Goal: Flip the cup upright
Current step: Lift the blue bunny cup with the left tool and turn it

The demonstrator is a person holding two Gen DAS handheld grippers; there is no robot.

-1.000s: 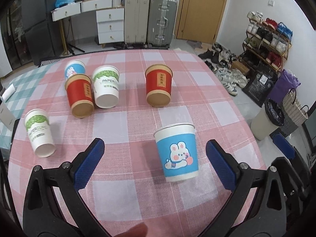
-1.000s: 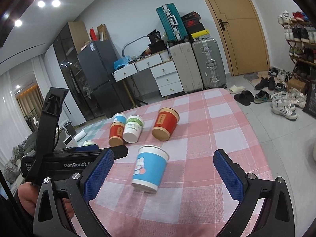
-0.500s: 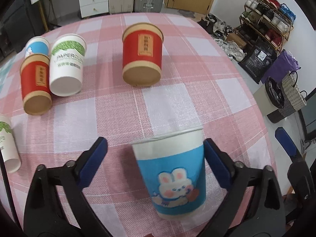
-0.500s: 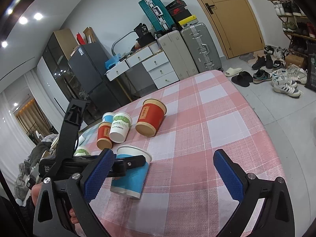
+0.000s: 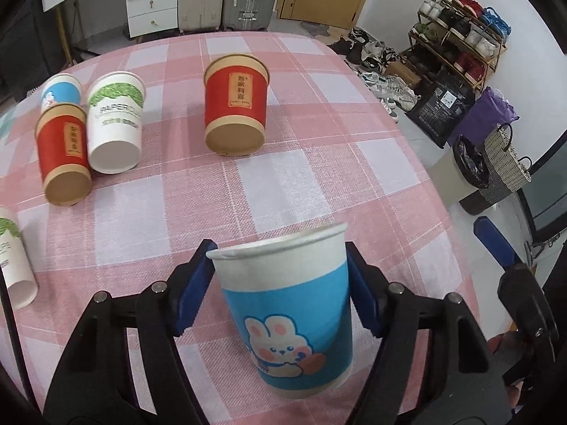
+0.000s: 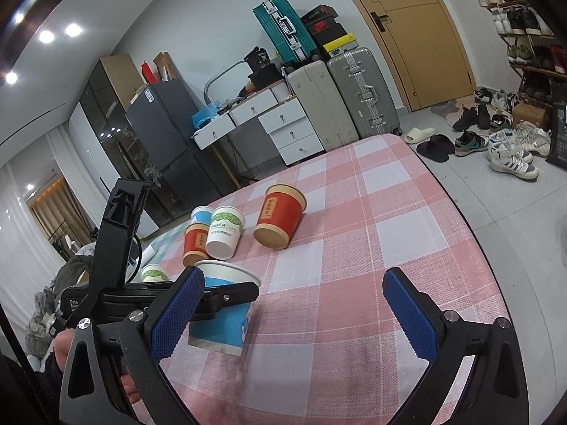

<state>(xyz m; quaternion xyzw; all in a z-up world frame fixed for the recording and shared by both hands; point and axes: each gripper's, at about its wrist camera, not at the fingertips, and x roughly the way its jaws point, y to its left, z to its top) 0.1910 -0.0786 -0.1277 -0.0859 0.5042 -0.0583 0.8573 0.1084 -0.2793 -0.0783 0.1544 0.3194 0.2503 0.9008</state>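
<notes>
The left gripper (image 5: 280,294) is clamping the blue bunny cup (image 5: 287,315) near its rim to steady it; the right gripper (image 6: 294,311) is idling with fingers wide.

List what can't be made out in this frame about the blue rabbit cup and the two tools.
- Blue rabbit cup: its base, left wrist view, blurred at the edge; whether it touches the tablecloth is unclear.
- The cup's inside: hidden in both views by its own wall.
- Left tool: pad contact faces, covered by the cup.
- Right tool: open over bare cloth; its handle is cut off by the frame bottom.
- White cup: cut by the left edge.
</notes>
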